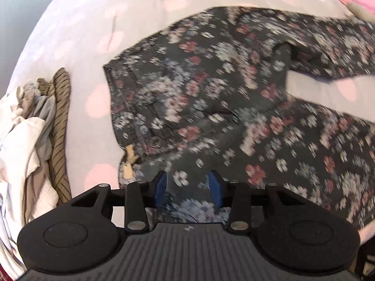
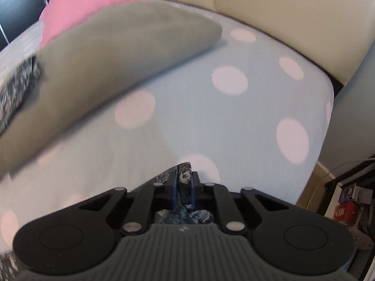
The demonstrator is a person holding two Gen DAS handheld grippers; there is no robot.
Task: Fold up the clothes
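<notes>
Bedsheet [image 2: 192, 117]: pale blue with big pink dots, spread under everything I can see.
Pink cushion [image 2: 77, 4]: far left in my right view, up near the headboard.
Headboard [image 2: 281, 11]: cream, padded, running across the far side.
Grey cover [image 2: 112, 53]: lies just in front of the pink cushion, blurred.
Shelf clutter [image 2: 346, 208]: near right, off the bed; a red box among it, details too small to tell.

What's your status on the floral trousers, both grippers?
Left gripper open over dark floral trousers waist. Right gripper shut on trouser fabric. Grey cloth close by; clothes pile left.
</notes>
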